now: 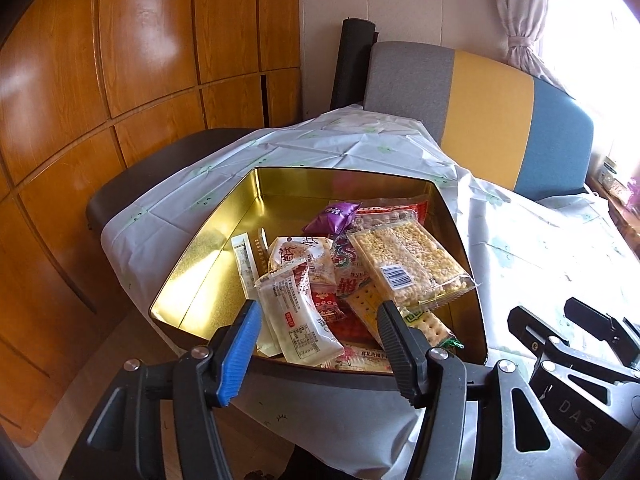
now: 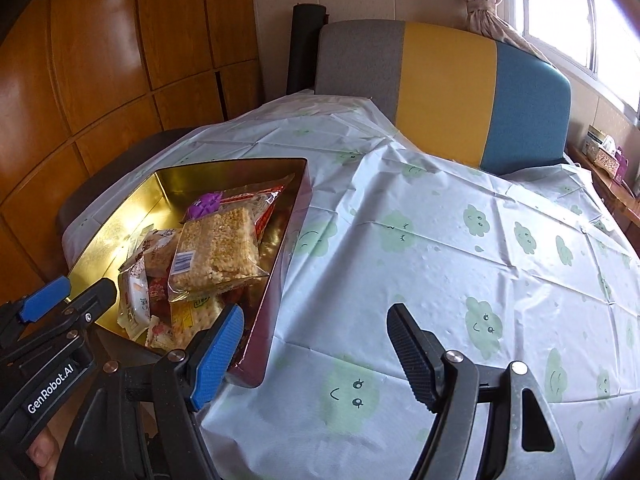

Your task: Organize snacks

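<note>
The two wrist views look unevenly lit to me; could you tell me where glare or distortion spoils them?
Left wrist view: the window is blown out white, and sunlight glares off the gold tin. Right wrist view: the tin's inner wall glares too, the window is milder. Both: fisheye bends the wooden panels.

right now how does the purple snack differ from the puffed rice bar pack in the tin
The purple snack is small, opaque and puffy; the puffed rice bar pack is much bigger, flat and clear, so its yellow bars show. The purple snack sits toward the far side of the tin; the rice bar pack lies tilted on top of the pile, one corner sticking over the right wall, with a barcode sticker facing up. Both are sealed and inside the tin.
</note>
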{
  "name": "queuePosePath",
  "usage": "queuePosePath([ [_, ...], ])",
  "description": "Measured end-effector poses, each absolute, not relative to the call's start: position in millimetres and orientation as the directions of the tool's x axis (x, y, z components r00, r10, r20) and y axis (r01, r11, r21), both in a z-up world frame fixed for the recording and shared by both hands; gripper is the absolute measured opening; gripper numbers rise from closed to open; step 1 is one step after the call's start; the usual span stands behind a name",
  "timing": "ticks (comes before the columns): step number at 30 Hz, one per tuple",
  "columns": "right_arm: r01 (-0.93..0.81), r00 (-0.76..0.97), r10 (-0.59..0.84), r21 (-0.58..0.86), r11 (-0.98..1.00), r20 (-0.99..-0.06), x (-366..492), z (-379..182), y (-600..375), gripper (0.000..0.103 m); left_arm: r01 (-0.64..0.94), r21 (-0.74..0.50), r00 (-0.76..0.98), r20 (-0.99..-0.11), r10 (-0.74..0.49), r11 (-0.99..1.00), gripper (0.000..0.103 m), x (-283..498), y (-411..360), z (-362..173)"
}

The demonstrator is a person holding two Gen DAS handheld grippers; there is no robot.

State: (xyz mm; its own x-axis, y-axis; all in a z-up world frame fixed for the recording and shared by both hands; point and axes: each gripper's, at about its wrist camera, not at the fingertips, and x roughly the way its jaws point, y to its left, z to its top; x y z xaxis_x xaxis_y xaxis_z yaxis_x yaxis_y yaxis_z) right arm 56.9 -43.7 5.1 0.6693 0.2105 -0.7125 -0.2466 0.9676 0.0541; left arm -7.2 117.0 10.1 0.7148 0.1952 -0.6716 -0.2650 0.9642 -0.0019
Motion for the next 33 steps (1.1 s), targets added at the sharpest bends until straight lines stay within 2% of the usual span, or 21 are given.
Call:
queuePosePath([
  [33, -0.268, 0.679, 0.216, 0.037, 0.963, -0.702, 51.8, 8.4, -35.2, 0.076, -0.273, -0.001, 0.721, -0.662, 0.204, 0.962, 0.067, -11.3, 123.0, 13.7],
])
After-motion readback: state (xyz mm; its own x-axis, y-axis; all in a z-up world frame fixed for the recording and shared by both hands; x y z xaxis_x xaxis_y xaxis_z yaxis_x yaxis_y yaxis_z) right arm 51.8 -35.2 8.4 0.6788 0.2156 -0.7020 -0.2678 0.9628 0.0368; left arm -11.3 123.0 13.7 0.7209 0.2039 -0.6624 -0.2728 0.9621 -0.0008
